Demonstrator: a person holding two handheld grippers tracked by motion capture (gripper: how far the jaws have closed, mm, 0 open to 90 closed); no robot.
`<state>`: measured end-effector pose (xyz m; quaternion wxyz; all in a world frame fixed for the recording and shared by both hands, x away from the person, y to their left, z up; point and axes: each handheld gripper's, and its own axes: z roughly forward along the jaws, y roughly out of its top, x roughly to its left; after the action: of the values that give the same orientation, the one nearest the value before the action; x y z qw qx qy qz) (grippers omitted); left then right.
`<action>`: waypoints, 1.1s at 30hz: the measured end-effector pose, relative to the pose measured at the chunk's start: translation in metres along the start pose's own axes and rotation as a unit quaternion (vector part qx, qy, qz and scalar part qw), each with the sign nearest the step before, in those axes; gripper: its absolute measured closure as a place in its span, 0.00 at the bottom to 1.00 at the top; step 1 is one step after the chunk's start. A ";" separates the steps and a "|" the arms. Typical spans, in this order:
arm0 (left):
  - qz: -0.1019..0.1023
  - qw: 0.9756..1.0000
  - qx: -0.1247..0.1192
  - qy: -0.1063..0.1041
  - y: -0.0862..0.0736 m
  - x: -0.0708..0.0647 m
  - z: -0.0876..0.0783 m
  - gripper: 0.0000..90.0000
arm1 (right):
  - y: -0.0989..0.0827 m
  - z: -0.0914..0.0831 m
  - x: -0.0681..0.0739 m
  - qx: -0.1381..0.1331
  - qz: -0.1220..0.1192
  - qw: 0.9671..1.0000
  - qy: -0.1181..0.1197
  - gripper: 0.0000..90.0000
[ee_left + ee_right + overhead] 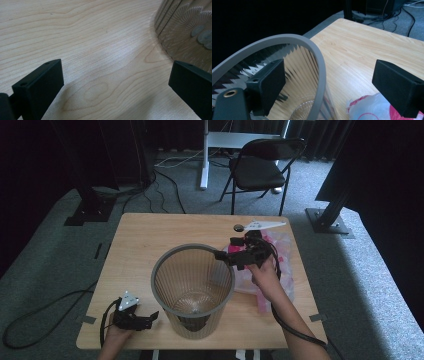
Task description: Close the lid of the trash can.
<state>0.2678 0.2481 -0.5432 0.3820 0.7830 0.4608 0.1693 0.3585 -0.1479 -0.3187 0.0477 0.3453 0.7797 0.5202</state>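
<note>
Straddling the bin's (193, 290) rim, my right gripper (322, 85) has its jaws spread wide, pinching nothing. My left gripper (150, 317) rests just left of the bin, jaws spread too. A plastic bag (280, 265) lies right of the bin.

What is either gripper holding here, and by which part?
Nothing: the right gripper straddles the basket's rim with open jaws; the left gripper is open over the table.

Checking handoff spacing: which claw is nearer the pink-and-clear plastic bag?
Right. The right claw hangs open at the basket rim, with the plastic bag just beside and below it. The left claw rests open on the table, across the basket from the bag.
</note>
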 end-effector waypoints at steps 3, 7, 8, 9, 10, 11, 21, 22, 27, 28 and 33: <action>0.000 1.000 0.000 0.000 0.000 0.000 0.000 0.00 | -0.005 -0.007 -0.002 -0.009 -0.001 1.000 -0.008 0.12; 0.000 1.000 -0.001 0.000 0.000 0.000 0.000 0.00 | -0.010 -0.017 -0.004 -0.017 0.000 1.000 -0.017 0.12; -0.001 1.000 0.000 0.000 0.000 0.000 0.000 0.00 | -0.011 -0.019 -0.005 -0.020 -0.001 1.000 -0.021 0.12; -0.001 1.000 0.000 -0.001 0.000 0.000 0.000 0.00 | -0.012 -0.022 -0.005 -0.023 0.000 0.999 -0.025 0.12; -0.001 1.000 0.000 -0.001 0.000 0.000 0.000 0.00 | -0.013 -0.025 -0.006 -0.025 0.000 0.999 -0.025 0.12; -0.001 1.000 0.001 -0.001 0.000 0.000 0.000 0.00 | -0.015 -0.027 -0.007 -0.029 0.001 0.999 -0.027 0.12; -0.002 1.000 0.001 -0.001 0.000 0.000 0.000 0.00 | -0.030 -0.048 -0.015 -0.050 0.011 0.998 -0.048 0.12; -0.002 1.000 0.001 -0.001 0.000 0.000 0.000 0.00 | -0.032 -0.050 -0.016 -0.052 0.013 0.997 -0.049 0.12; -0.002 1.000 0.001 0.000 0.000 0.000 0.000 0.00 | -0.039 -0.059 -0.018 -0.058 0.017 0.996 -0.059 0.12; -0.001 1.000 0.001 0.000 0.000 0.000 0.000 0.00 | -0.042 -0.062 -0.019 -0.059 0.019 0.996 -0.061 0.12; -0.002 1.000 0.002 -0.001 0.000 0.000 0.000 0.00 | -0.049 -0.068 -0.022 -0.065 0.027 0.995 -0.067 0.12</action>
<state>0.2682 0.2484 -0.5432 0.3815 0.7830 0.4619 0.1673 0.3220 -0.2249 -0.3354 0.1082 0.3968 0.7298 0.5461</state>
